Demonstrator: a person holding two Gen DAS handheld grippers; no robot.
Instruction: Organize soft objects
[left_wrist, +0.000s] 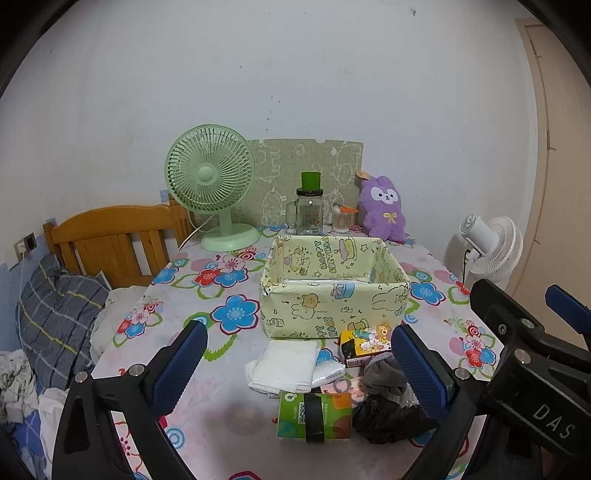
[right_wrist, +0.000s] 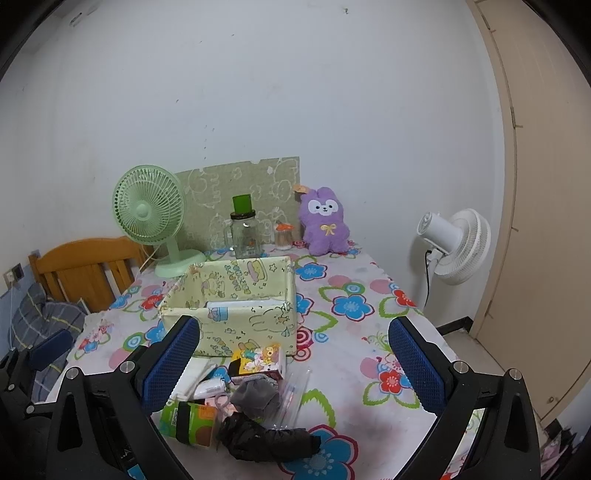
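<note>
Just in front of the yellow cartoon-print box (left_wrist: 334, 286), the limp grey sock (left_wrist: 384, 374) should squash easily, so pinch its bunched middle; left gripper (left_wrist: 301, 363) and right gripper (right_wrist: 295, 363) both gape empty.

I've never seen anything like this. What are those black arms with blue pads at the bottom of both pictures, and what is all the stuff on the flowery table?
No robot here: a person holds a hand-operated gripper in each hand, and each carries a wide-angle camera looking out along its two fingers. One picture comes from the left gripper, the other from the right gripper. The blue pads are the fingers; both pairs are spread open and hold nothing.

On the flowered tablecloth stands a yellow cartoon-print box. In front of it lies a small pile: folded white cloths, a green tissue pack, a small cartoon carton, a gray sock and something dark and crumpled. At the back are a green fan, a glass jar and a purple plush toy.
</note>
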